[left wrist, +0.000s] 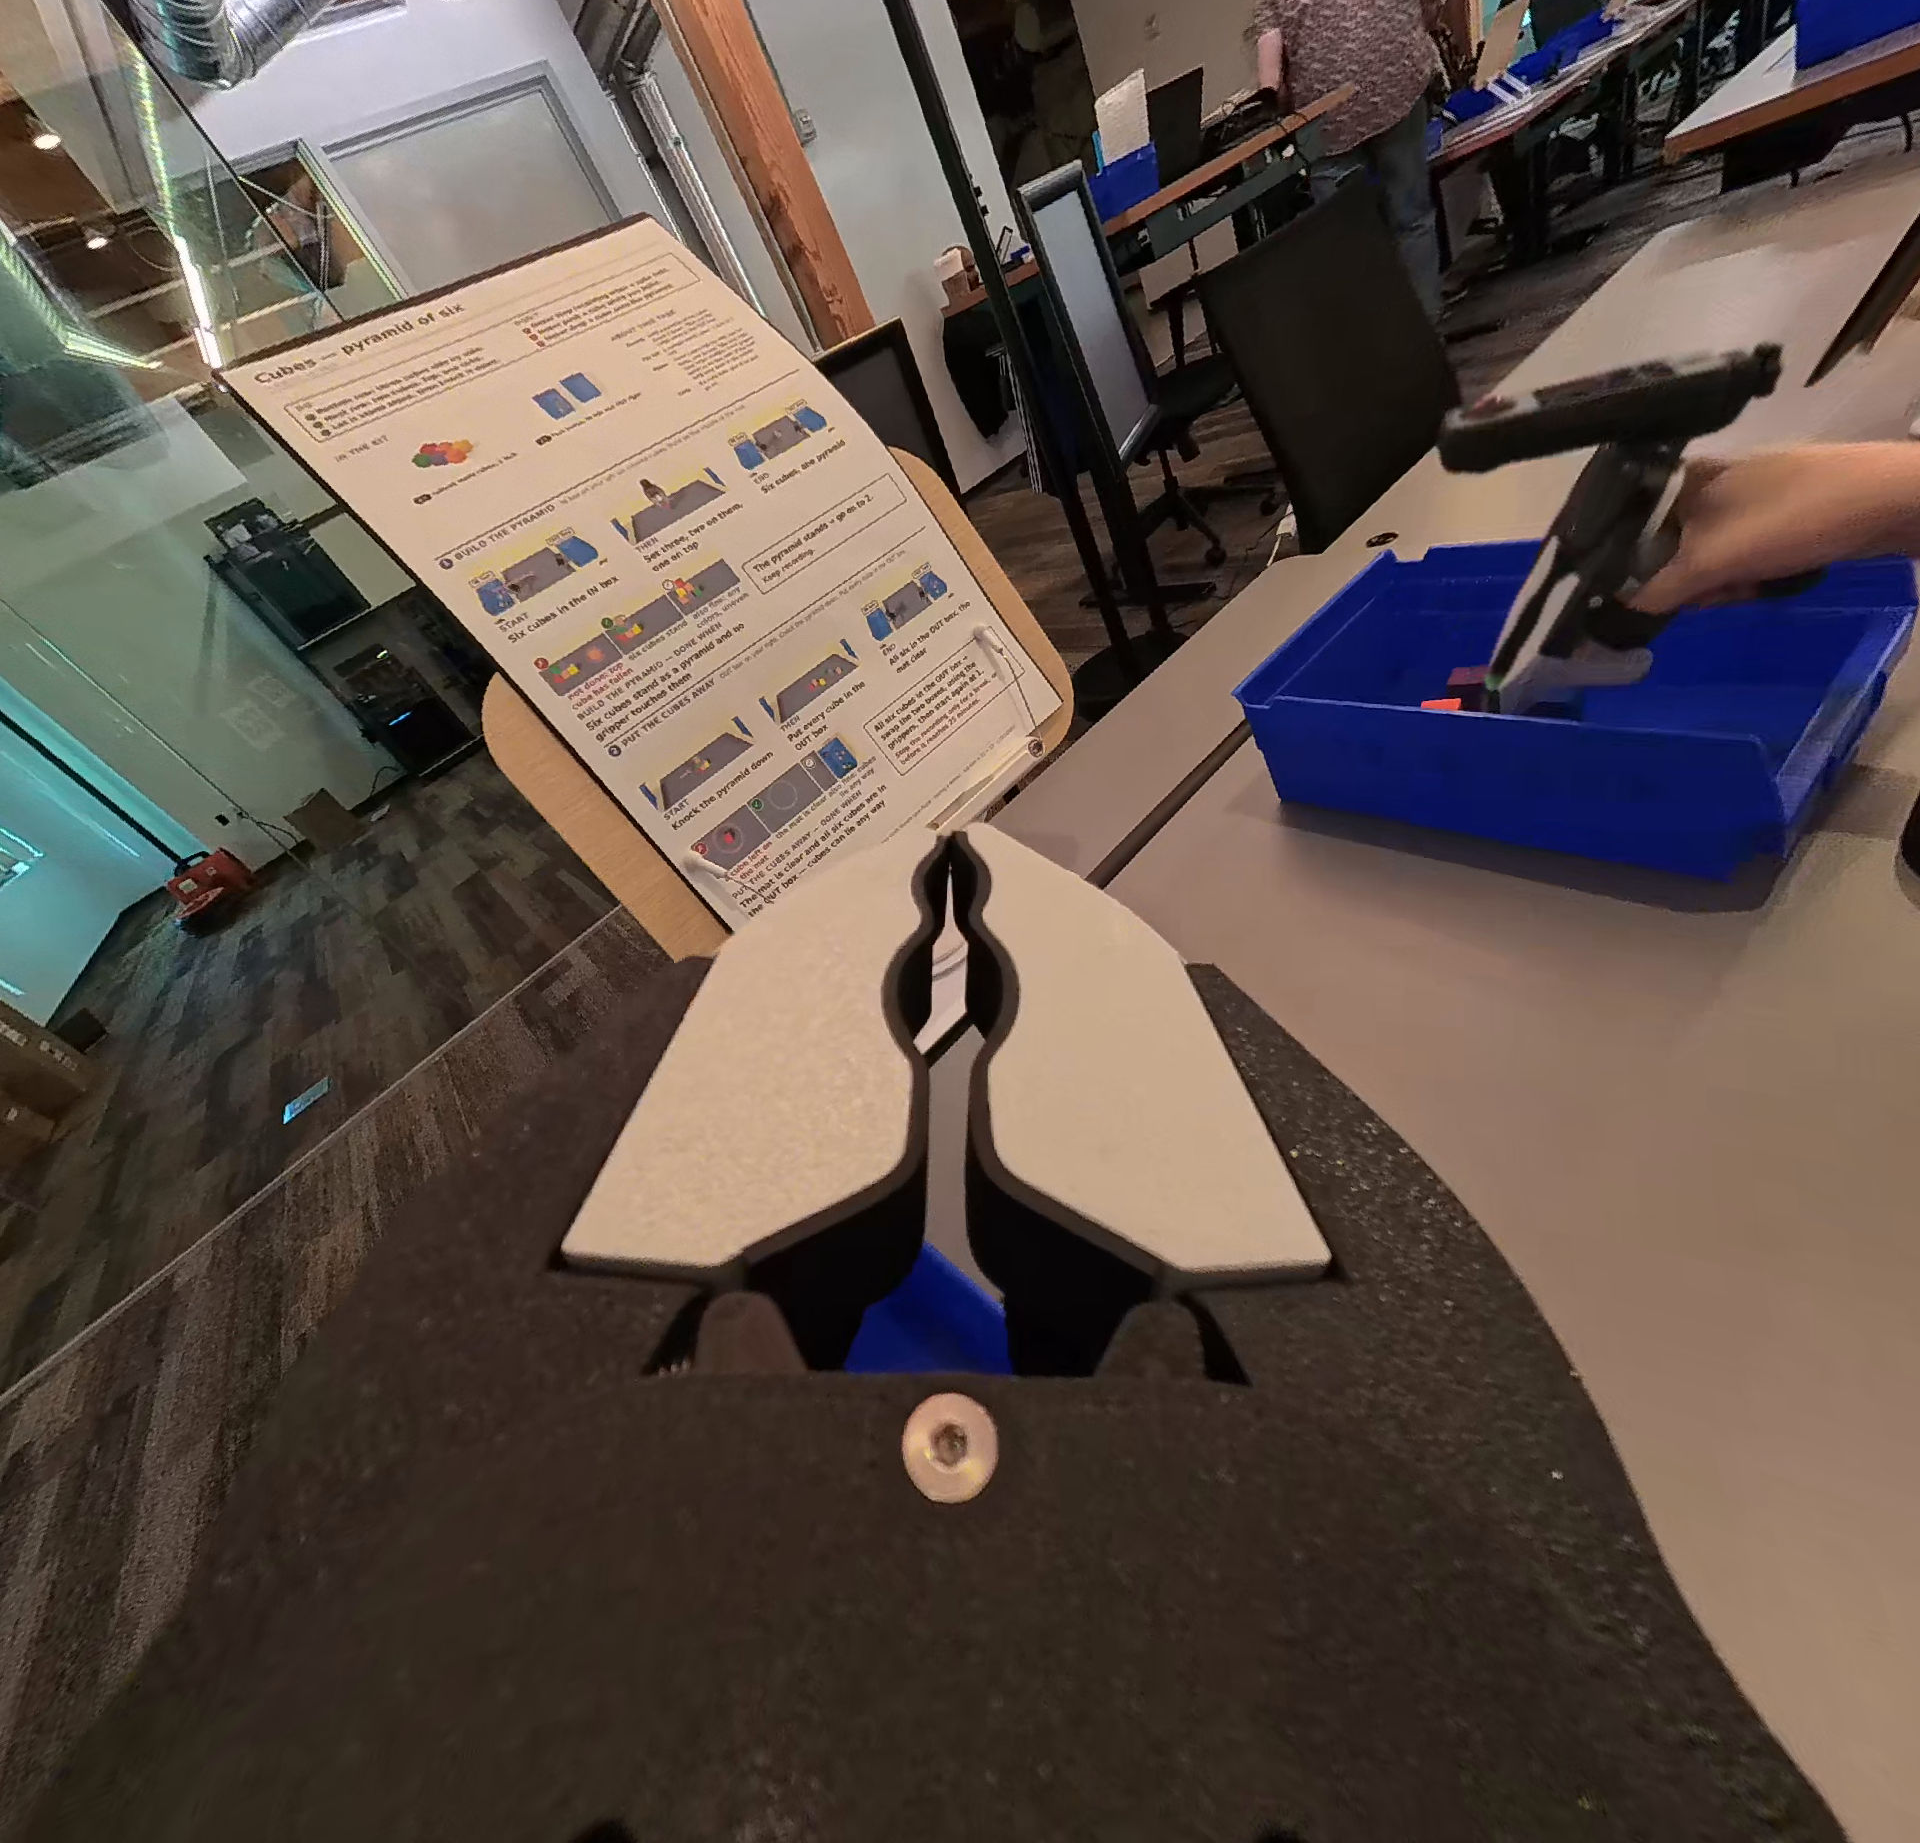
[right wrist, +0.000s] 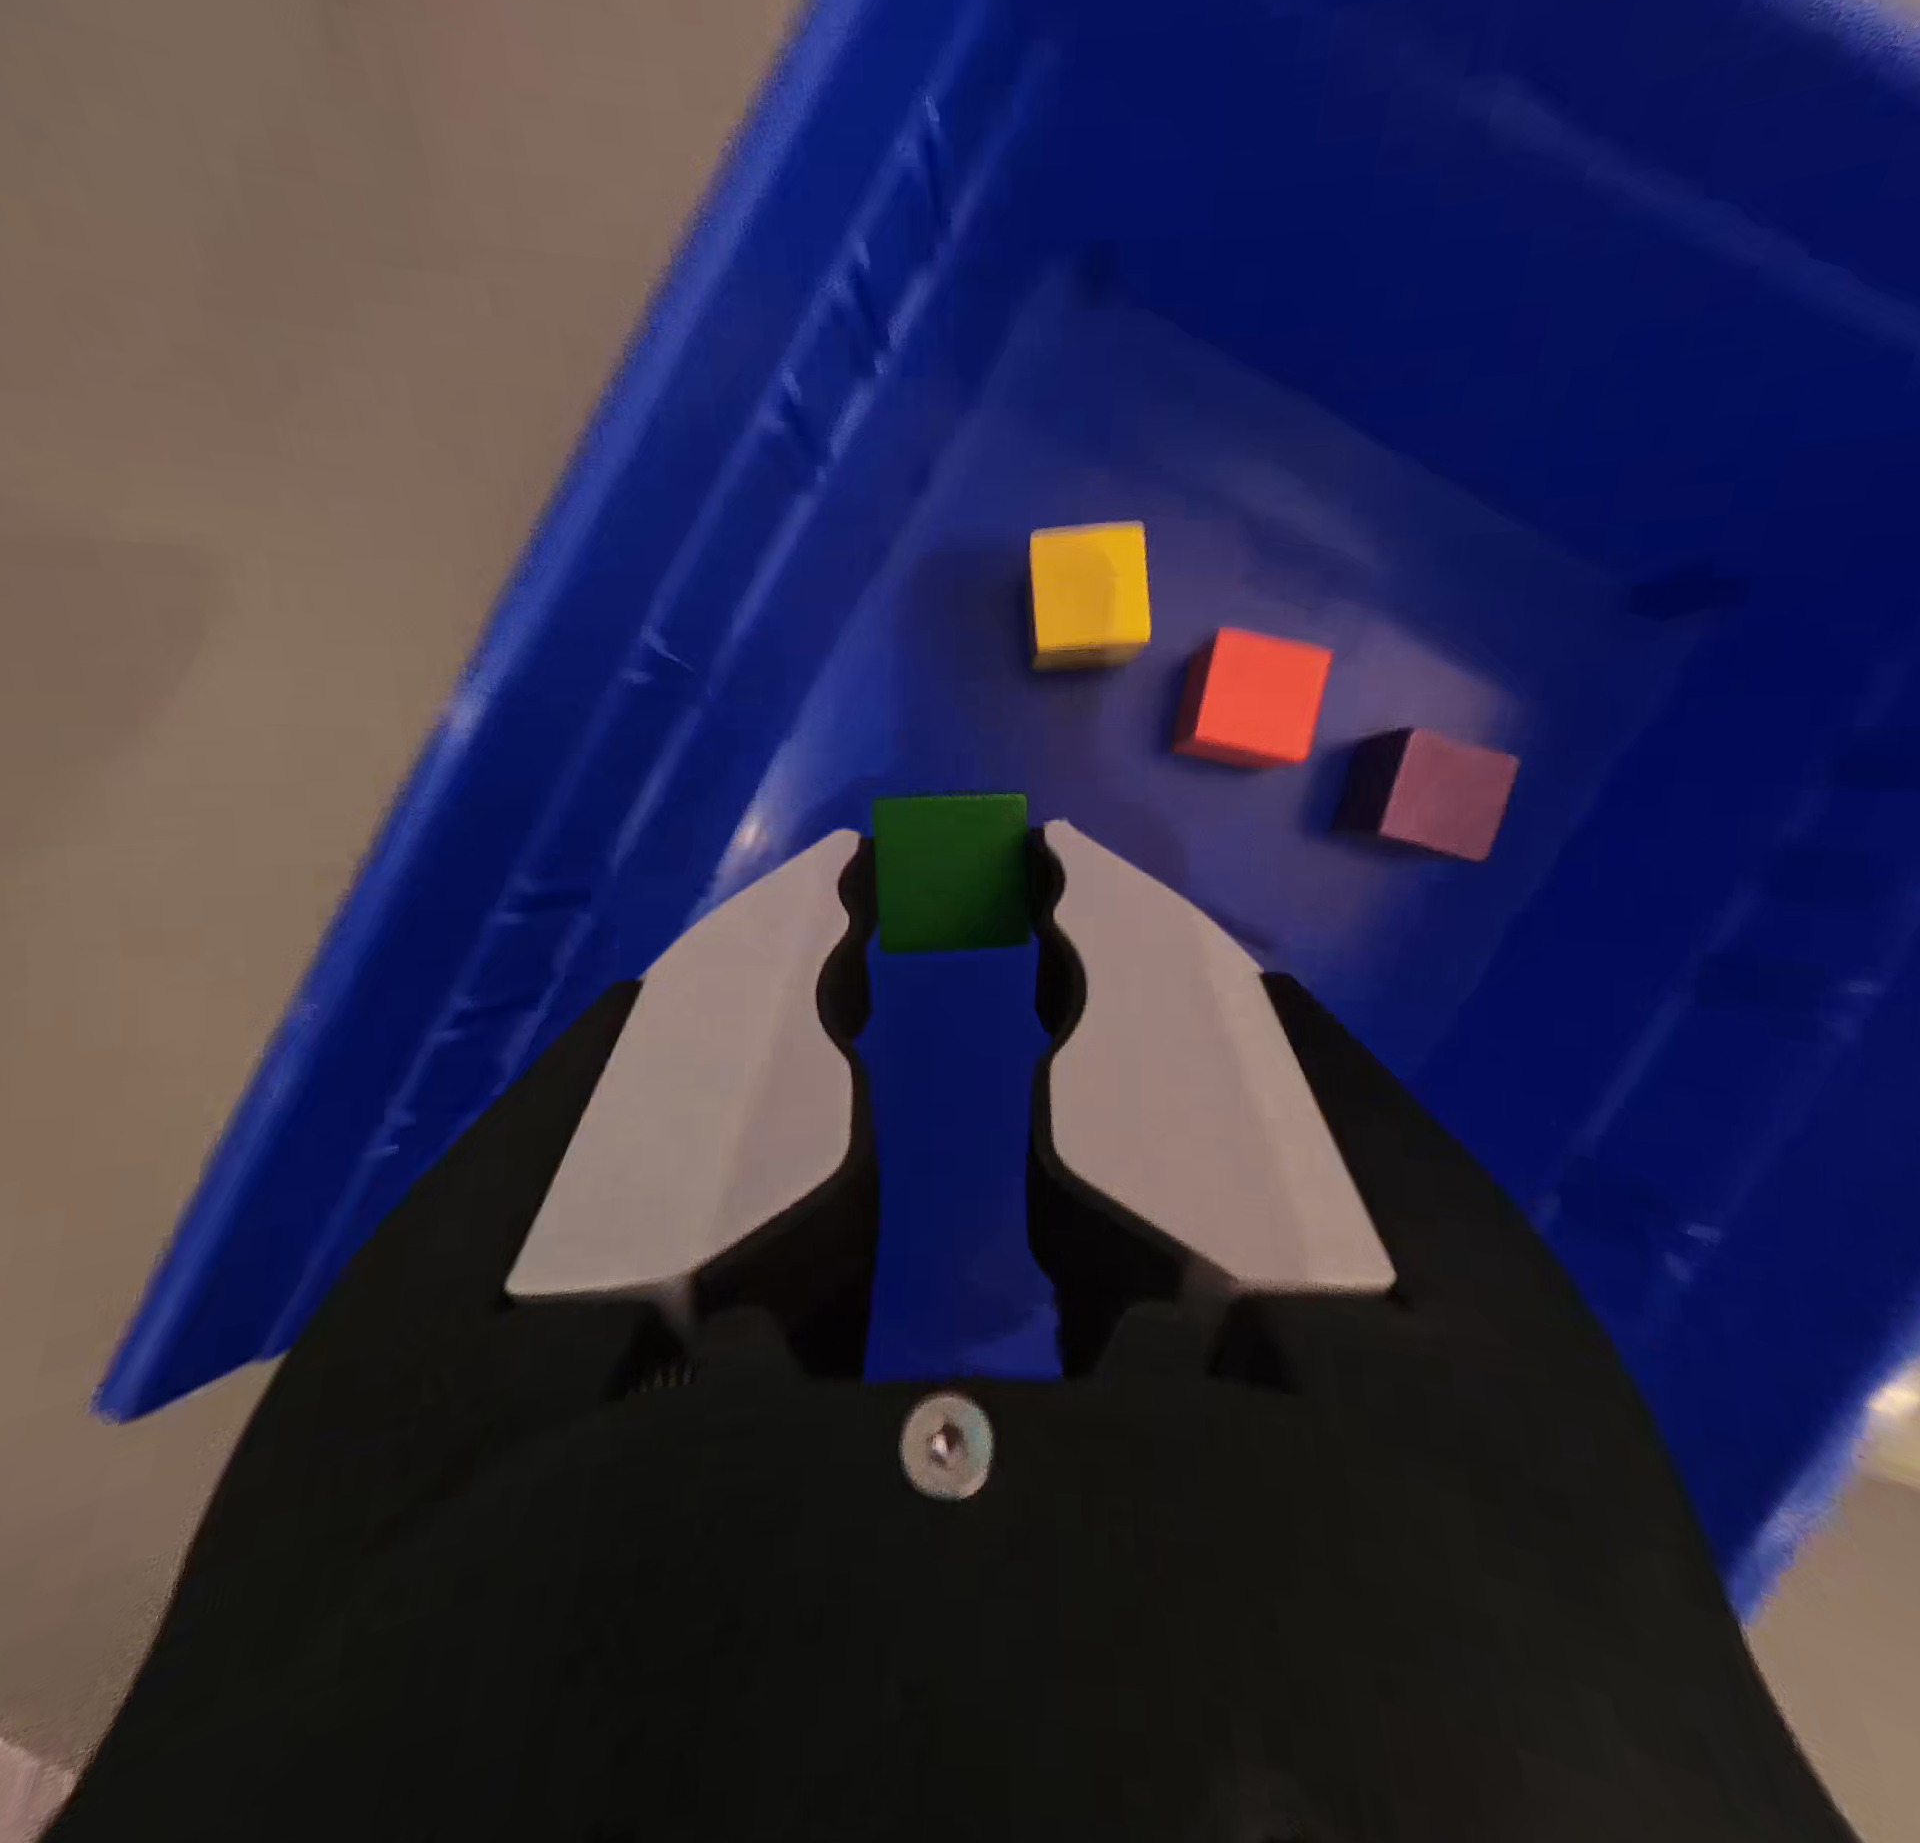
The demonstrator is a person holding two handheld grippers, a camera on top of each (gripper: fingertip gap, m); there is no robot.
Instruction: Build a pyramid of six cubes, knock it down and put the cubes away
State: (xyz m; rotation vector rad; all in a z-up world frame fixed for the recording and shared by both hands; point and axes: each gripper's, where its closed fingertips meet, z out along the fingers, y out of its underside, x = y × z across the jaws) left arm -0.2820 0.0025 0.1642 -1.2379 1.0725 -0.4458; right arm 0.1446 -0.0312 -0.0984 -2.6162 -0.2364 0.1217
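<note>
Grey table point(left wrist: 1455, 1118), carpeted office; left tongs point(left wrist: 951, 843) together; right tongs point(right wrist: 951, 837) clamp green cube point(right wrist: 951, 874).

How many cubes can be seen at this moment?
4. The green cube is held in the right gripper over the blue box; the yellow cube, orange cube and purple cube lie on its floor. Others may be hidden.

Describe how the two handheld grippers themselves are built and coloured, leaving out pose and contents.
Both look alike. The left gripper has a broad black, grainy body, two pale grey fingers with black wavy inner edges, and a silver screw at the centre. The right gripper shows the same black body, grey fingers and screw. Seen from the left wrist view, it carries a black bar on top. No sleeve or cable shows.
</note>
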